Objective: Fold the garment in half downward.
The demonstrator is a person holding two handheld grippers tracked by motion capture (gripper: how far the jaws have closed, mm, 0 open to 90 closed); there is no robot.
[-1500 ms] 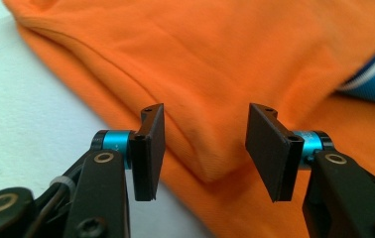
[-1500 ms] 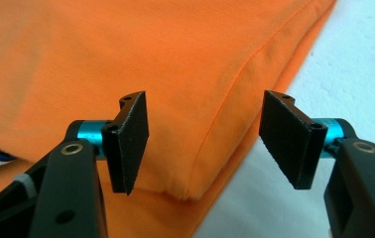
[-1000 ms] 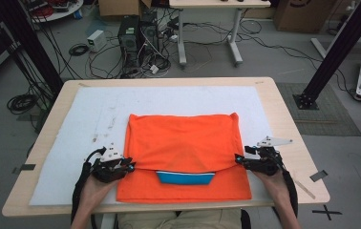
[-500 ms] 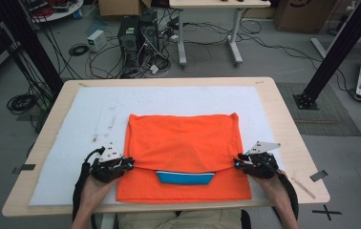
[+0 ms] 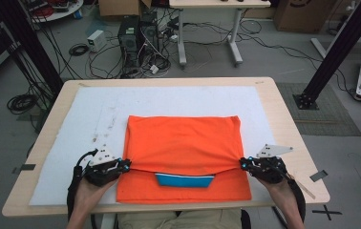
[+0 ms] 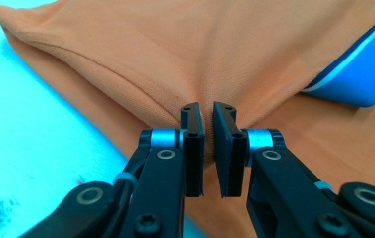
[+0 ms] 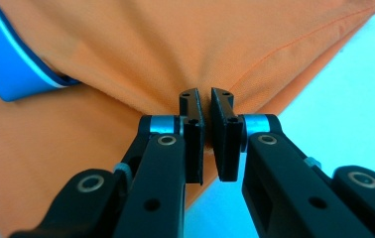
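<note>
Orange polo shirt [image 5: 183, 143] lies flat on the white mat [image 5: 73, 129] covering the desk [image 5: 288, 109], already folded so the upper layer's near edge sits above the blue collar [image 5: 184, 180], which peeks out at the centre near the person. Left gripper [image 5: 125, 165] pinches the left end of that folded edge; in the left gripper view the jaws are nearly closed with a sliver of orange fabric between them [image 6: 205, 144], cloth puckering toward the grip. Right gripper [image 5: 243, 163] mirrors it on the right end, jaws likewise nearly closed on fabric [image 7: 206, 134]. The edge sags slightly between the two grips, so the layer looks lightly tensioned, not taut. Judgement: the step in hand is a two-handed fold or reposition of the top layer. To do it well: keep both pinches firm, move both hands in parallel at equal height, hold slight outward tension to avoid mid-span wrinkles, and watch that the lower layer doesn't drag along.
</note>
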